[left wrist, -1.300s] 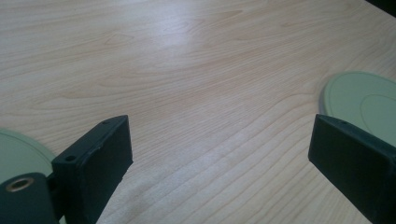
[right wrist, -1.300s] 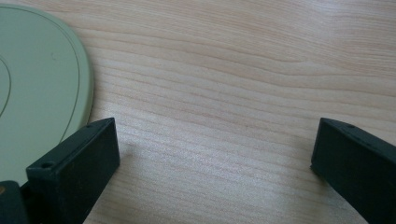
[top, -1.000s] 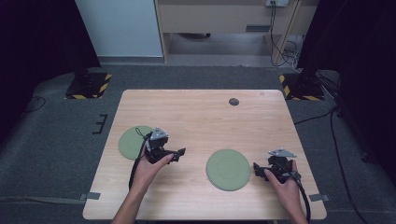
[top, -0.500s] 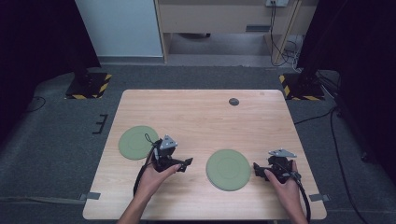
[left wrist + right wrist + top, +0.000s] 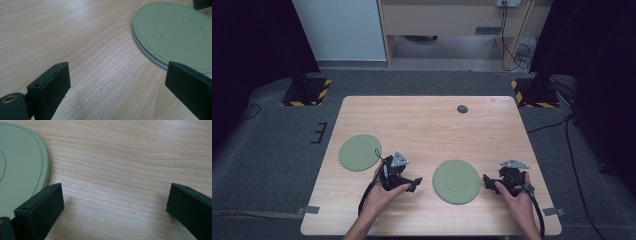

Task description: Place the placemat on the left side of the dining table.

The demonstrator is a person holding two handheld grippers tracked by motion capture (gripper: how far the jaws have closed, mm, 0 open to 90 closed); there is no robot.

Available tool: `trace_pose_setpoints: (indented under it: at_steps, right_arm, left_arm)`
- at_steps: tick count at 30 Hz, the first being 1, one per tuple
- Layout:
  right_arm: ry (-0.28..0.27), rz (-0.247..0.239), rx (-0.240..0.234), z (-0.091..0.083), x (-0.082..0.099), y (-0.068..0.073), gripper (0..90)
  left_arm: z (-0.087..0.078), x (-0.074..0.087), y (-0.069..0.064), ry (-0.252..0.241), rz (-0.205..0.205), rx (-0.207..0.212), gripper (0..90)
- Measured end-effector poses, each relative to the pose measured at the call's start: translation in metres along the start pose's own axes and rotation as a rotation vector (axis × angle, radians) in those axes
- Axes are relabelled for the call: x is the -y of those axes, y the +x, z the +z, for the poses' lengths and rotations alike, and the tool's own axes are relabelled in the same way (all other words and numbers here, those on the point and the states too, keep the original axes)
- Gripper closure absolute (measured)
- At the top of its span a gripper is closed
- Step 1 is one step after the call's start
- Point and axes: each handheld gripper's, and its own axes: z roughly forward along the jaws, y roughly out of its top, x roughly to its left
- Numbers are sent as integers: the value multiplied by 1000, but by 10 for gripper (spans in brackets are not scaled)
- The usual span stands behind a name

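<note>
Two green plates lie flat on the desk (image 5: pixel 427 125), each bare on top. The left tongs (image 5: pixel 411 183) stand with jaws wide apart, gripping nothing, between the plates. The near plate (image 5: pixel 456 181) lies between both tongs. The right tongs (image 5: pixel 490 181) gape likewise, just beside its rim. The far plate (image 5: pixel 360 152) lies beyond the left tongs.

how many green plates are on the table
2: one green plate near the table's left edge, another plate between the left gripper and right gripper.
</note>
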Motion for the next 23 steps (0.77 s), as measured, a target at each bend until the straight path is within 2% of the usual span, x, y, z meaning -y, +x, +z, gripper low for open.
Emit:
trace_pose_setpoints:
  at_steps: [2,4,8,13,14,17,18,19,23]
  right_arm:
    - [0,0,0,0,0,0,14]
    - [0,0,0,0,0,0,13]
    - [0,0,0,0,0,0,13]
    - [0,0,0,0,0,0,13]
    - [0,0,0,0,0,0,13]
    - [0,0,0,0,0,0,14]
    - [0,0,0,0,0,0,13]
    - [0,-1,1,0,0,0,13]
    - [1,2,0,0,0,0,14]
  left_arm:
    - [2,1,-1,6,-3,6,53]
    - [8,5,-2,27,-11,31,47]
    - [14,9,-3,47,-7,19,47]
    - [22,15,0,67,-28,6,42]
    - [24,18,0,52,-13,-4,31]
    - [24,18,0,47,-10,-14,25]
    - [27,20,-2,56,42,-55,17]
    - [27,20,-4,62,49,-63,11]
    - [27,20,-5,61,37,-76,4]
